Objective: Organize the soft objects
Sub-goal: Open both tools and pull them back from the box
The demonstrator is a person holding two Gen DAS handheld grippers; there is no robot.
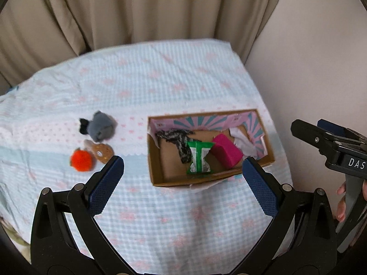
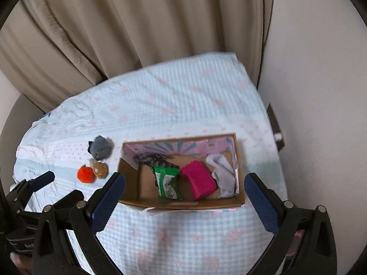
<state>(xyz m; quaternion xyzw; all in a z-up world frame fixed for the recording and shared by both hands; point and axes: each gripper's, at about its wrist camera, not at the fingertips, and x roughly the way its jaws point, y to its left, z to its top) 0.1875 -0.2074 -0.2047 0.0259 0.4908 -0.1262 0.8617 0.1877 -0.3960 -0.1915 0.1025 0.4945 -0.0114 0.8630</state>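
Roughly left to right, on a table under a quilted pale blue gingham cloth (image 1: 160,87):

Left gripper (image 1: 182,169): spread wide, nothing between the blue cross-hatched pads (image 1: 106,184); hovering above the cloth, near the front of the box.

Orange pompom (image 1: 82,157): fuzzy, round, loose on the cloth; just beside the tan piece.

Tan soft toy (image 1: 101,151): flat, oval, spotted fabric; lying between pompom and grey bundle.

Grey bundle (image 1: 101,127): knitted, rolled into a lump, with a black frilled bit at its left side; close behind the tan toy.

Cardboard box (image 2: 183,204): shallow, rectangular, brown inside, pink-and-teal sunburst print on the far wall, torn flap at the front; right of the three loose pieces, separated by a strip of bare cloth.

Box contents, left to right: black-and-white patterned fabric strip (image 2: 149,159), crumpled; glossy green packet (image 2: 167,178), pinched at the middle; magenta block (image 2: 199,178), soft-edged; white cloth (image 2: 221,171), draped against the right wall.

Right gripper (image 2: 184,191): fingers splayed, holding nothing; poised over the near rim of the box.

Edges: cloth hanging past the table's right and far sides; beige pleated curtain (image 2: 137,23) behind, plain wall to the right.

Open room: broad bare cloth behind the box and in front of it.
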